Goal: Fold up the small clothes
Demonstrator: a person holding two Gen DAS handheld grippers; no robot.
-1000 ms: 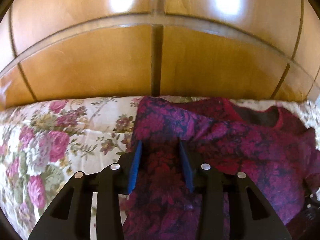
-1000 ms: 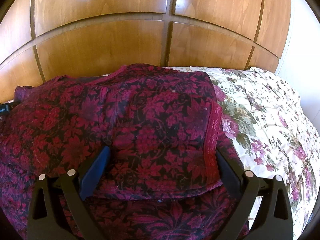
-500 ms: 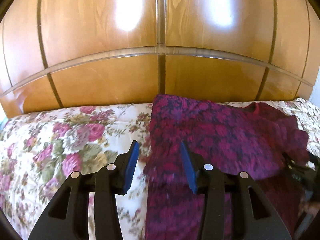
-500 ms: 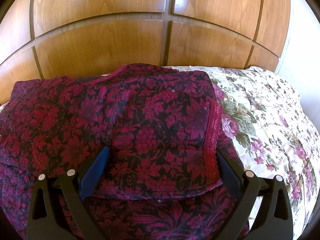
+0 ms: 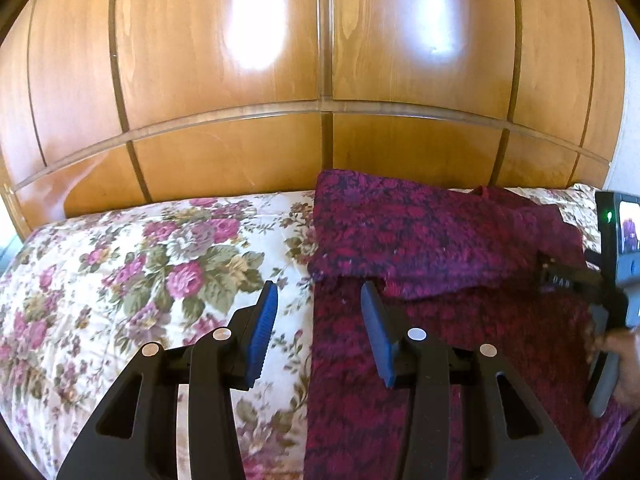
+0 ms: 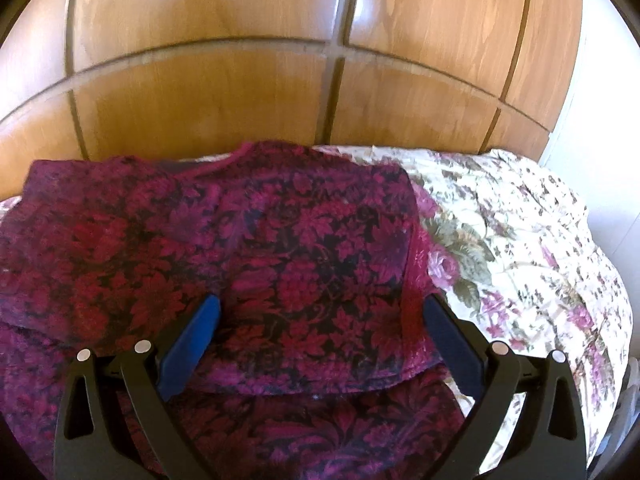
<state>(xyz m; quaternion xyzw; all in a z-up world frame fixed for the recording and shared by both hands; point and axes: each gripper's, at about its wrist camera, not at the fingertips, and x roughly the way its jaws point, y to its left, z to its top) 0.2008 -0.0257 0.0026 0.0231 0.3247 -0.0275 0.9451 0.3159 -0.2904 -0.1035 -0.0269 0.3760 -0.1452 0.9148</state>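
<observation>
Garment (image 6: 248,264) lies on bed (image 5: 120,264) by headboard (image 5: 320,60), top folded over. Left tool (image 5: 316,320), right tool (image 6: 320,344) both released, empty. Risk: slippery fold sliding apart when regrasped.

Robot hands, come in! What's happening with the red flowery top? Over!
Left gripper open, right gripper open, both empty. Top lying part-folded on floral bedspread. Nothing in the way.

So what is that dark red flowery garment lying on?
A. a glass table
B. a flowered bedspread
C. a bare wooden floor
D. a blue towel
B: the garment lies spread on a cream bedspread printed with pink roses, which shows on either side of it, with wooden panels behind.
</observation>
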